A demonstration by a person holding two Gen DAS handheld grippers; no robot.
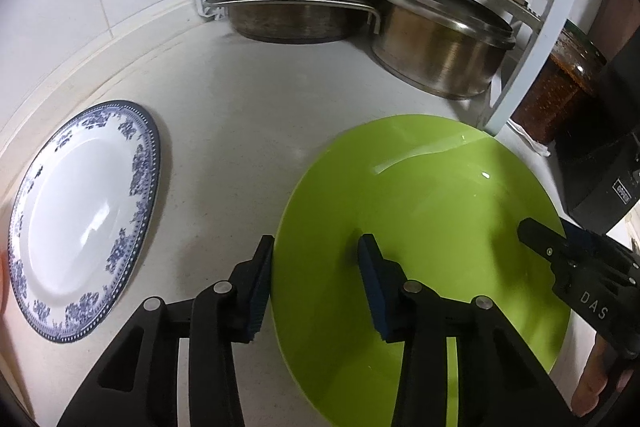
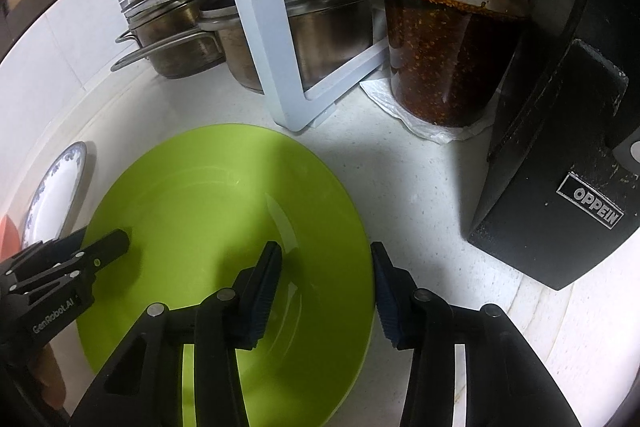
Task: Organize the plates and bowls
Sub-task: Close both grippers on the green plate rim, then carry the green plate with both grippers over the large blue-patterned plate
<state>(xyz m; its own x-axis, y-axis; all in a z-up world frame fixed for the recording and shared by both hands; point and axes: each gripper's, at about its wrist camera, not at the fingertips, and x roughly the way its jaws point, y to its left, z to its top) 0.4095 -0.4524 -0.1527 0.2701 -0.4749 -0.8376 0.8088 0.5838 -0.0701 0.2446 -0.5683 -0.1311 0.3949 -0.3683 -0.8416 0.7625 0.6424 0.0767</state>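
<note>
A large green plate (image 1: 424, 203) (image 2: 200, 195) lies flat on the white counter. My left gripper (image 1: 318, 251) straddles its left rim, one pad outside close against the edge and the other over the plate's inside. The jaws stand apart and neither pad presses the rim. My right gripper (image 2: 326, 259) straddles the opposite right rim the same way, also open. Each gripper shows in the other's view: the right one (image 1: 560, 251) and the left one (image 2: 92, 255). A white plate with a blue floral border (image 1: 84, 219) (image 2: 56, 187) lies flat to the left of the green one.
Behind the plates a white rack (image 2: 256, 27) shelters steel pots (image 1: 296, 15), with cream cookware on top. A glass jar of chili sauce (image 2: 452, 39) stands on a paper towel at the right. Beside it is a black block (image 2: 560, 195) marked OPPEIN.
</note>
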